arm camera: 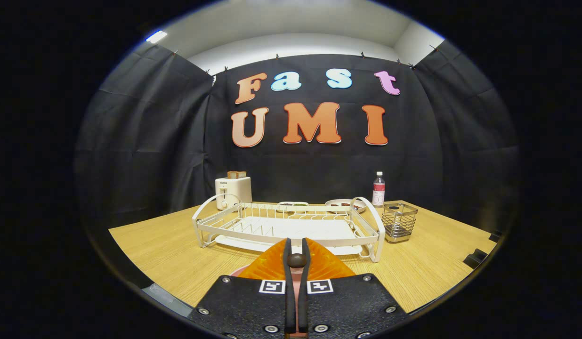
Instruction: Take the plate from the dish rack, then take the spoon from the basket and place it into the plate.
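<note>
My gripper is shut on a thin dark thing, and only its rounded dark end shows between the fingertips; it looks like the spoon's handle seen end-on. Under the fingers lies a pink plate on the wooden table, its edge peeking out to the left of them and a strip of it showing through the slit between them. Beyond the fingers stands the white wire dish rack with no dishes in it. To the right of the rack is the small metal mesh basket, which looks empty.
Behind the rack stand a white toaster at the left, two flat dishes with bits of food, and a clear bottle with a red label. The wooden table runs out to both sides of the rack.
</note>
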The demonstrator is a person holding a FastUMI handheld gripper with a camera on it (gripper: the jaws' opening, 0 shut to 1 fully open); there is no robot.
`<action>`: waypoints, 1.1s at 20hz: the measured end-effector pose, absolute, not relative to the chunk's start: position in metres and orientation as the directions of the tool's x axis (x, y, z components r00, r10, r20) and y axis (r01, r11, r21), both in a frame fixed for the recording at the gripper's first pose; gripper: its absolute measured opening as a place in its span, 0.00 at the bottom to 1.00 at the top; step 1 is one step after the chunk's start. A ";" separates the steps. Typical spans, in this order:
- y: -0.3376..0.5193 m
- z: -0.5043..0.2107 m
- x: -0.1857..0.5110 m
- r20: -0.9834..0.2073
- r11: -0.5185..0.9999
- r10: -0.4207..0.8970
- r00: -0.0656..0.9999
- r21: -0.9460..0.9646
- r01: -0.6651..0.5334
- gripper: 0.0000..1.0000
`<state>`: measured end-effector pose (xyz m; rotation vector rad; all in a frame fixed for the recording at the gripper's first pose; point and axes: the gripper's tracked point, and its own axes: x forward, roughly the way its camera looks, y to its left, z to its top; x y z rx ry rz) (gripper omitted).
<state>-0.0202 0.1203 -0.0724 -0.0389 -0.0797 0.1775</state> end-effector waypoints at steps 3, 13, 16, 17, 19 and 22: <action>0.122 -0.075 -0.021 0.086 0.982 0.187 0.979 -0.055 -0.182 0.02; 0.119 -0.095 -0.017 -0.007 0.984 0.177 0.984 -0.030 -0.178 0.14; 0.113 -0.107 -0.015 -0.058 0.989 0.148 0.987 -0.023 -0.149 0.47; 0.110 -0.107 -0.015 -0.065 0.990 0.141 0.988 -0.023 -0.143 0.64; 0.101 -0.102 -0.012 -0.064 0.992 0.118 0.991 -0.037 -0.121 0.90; 0.087 -0.090 -0.008 -0.059 0.994 0.092 0.994 -0.049 -0.095 0.98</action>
